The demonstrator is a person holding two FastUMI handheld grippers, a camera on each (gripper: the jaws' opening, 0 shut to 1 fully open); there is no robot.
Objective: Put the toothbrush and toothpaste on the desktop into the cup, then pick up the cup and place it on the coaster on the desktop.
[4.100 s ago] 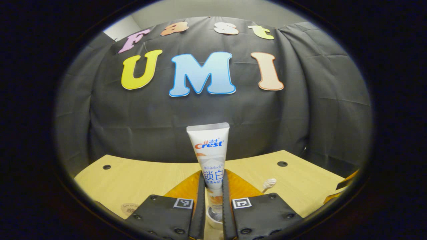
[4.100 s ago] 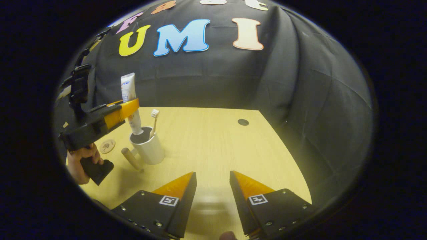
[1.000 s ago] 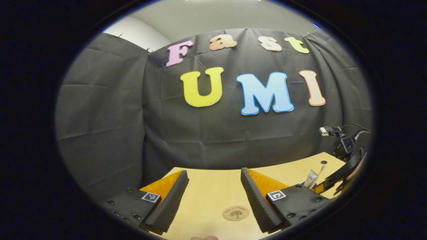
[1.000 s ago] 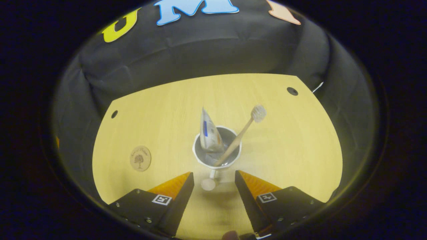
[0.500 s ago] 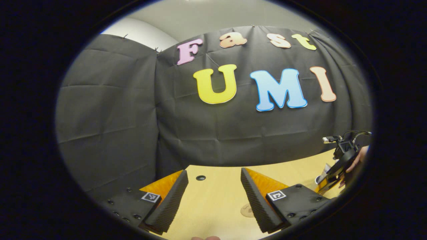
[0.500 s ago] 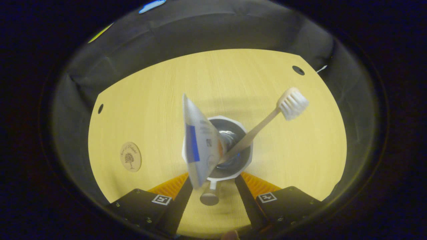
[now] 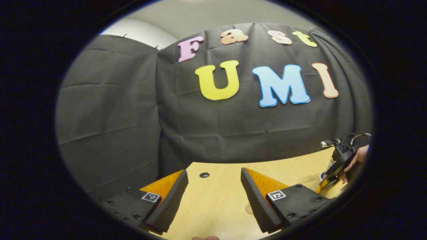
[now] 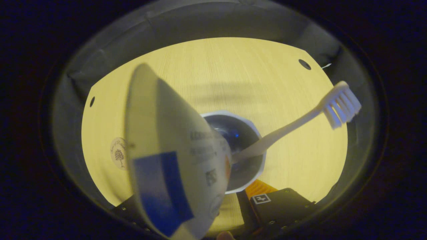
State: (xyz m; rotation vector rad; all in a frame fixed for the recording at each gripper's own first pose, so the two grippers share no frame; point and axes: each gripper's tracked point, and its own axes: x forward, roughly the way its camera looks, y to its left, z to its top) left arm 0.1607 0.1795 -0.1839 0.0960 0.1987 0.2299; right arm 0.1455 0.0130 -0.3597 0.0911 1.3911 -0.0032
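In the right gripper view I look straight down into the white cup (image 8: 241, 119) on the desk. The toothpaste tube (image 8: 166, 156) stands in it and leans close to the camera. A white toothbrush (image 8: 340, 104) leans out to the right. My right gripper (image 8: 218, 200) is low at the cup's near side. One of its fingers (image 8: 256, 190) shows by the rim, while the tube hides the other and the cup's handle. The round coaster (image 8: 118, 153) lies left of the cup. My left gripper (image 7: 213, 178) is open above the desk, with the coaster's edge (image 7: 248, 209) beside its right finger.
The light wooden desk (image 8: 217, 66) has round cable holes near its back corners (image 8: 304, 64). Black cloth walls close it in behind and at the sides. In the left gripper view the other gripper (image 7: 335, 166) and the hand holding it (image 7: 358, 156) are at the far right.
My right gripper has dropped closer to the cup, so the tube and brush loom larger and the handle is now hidden. The left gripper has drifted slightly left and stays open.
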